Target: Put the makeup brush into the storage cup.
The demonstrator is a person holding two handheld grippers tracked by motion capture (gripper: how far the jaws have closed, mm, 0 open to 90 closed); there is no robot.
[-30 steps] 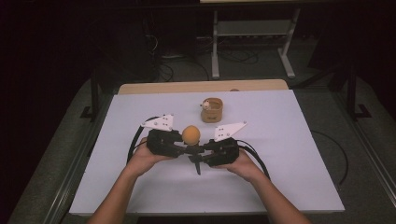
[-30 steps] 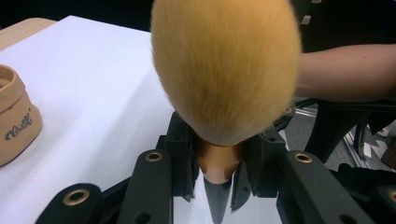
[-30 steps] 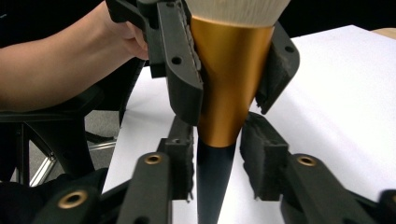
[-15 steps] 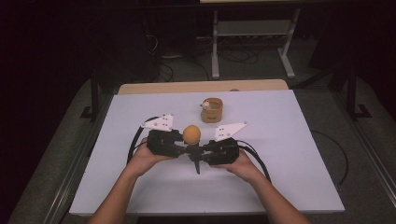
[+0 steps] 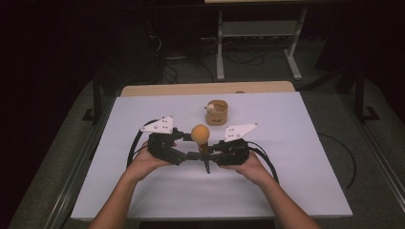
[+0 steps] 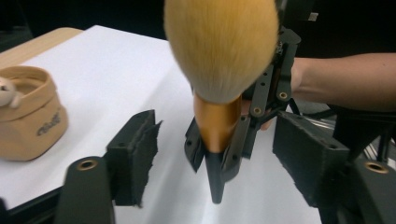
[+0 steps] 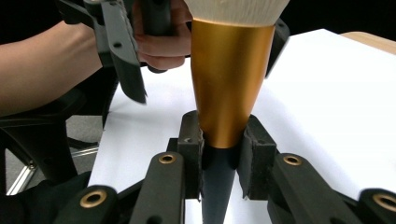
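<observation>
My left gripper [image 6: 219, 158] jaws just opened off the brush [image 5: 200, 138], hands unmoved | bare white table [image 5: 296, 181] all round, pouch [image 5: 217, 112] at 12 o'clock | right gripper [image 7: 219, 161] clamps the brush, bristles up | left pads [image 6: 135, 149] flank it, not touching.

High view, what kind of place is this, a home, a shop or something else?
Probably a lab or recording room, not a home. A white table stands in a dark space with cables on the floor and a metal stand behind it, and the hand-held right gripper clamps a makeup brush.
</observation>
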